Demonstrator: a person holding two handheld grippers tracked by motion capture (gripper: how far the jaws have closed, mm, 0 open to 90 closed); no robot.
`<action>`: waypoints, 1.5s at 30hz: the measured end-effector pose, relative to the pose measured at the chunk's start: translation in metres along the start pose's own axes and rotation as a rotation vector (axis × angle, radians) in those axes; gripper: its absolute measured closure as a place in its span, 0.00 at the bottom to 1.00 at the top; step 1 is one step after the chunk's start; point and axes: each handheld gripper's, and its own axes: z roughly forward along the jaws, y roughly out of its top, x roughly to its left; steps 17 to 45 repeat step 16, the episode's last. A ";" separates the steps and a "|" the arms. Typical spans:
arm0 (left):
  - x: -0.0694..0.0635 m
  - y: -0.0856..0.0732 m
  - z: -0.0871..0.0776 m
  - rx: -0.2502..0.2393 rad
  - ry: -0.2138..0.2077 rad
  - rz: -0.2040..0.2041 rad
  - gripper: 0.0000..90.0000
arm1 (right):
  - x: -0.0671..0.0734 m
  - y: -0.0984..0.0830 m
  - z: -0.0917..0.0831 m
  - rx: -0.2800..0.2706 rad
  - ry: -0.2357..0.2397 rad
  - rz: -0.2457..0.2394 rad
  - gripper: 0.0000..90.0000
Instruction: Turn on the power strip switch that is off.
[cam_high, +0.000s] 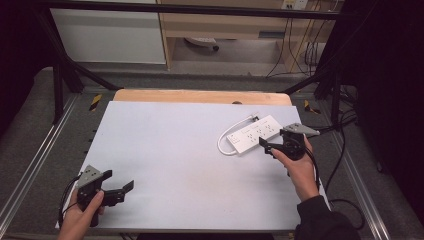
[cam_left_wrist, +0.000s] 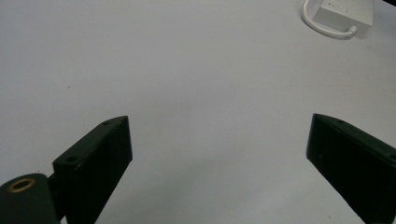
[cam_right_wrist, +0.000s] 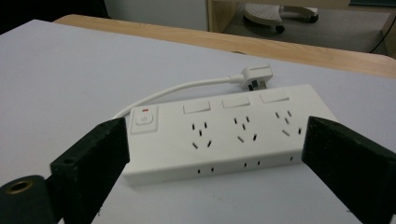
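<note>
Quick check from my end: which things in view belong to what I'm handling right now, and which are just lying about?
In the job:
power strip, white, flat on the table
its cord and plug
right gripper, jaws open, facing the strip

Lying about:
left gripper, open over bare table
wheeled chair base on the floor behind

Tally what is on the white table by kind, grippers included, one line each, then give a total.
White power strip, with its cord and plug: 1
Black hand-held grippers, left gripper and right gripper, both open: 2
Total: 3
</note>
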 end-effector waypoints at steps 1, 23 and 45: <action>0.000 0.000 0.000 0.000 0.001 -0.002 0.08 | 0.001 -0.004 -0.005 -0.005 0.003 -0.004 0.07; -0.001 0.000 0.000 0.005 0.005 0.001 0.08 | 0.004 -0.082 -0.051 0.078 -0.039 0.012 0.06; -0.001 0.000 0.000 0.005 0.005 0.001 0.08 | 0.004 -0.082 -0.051 0.078 -0.039 0.012 0.06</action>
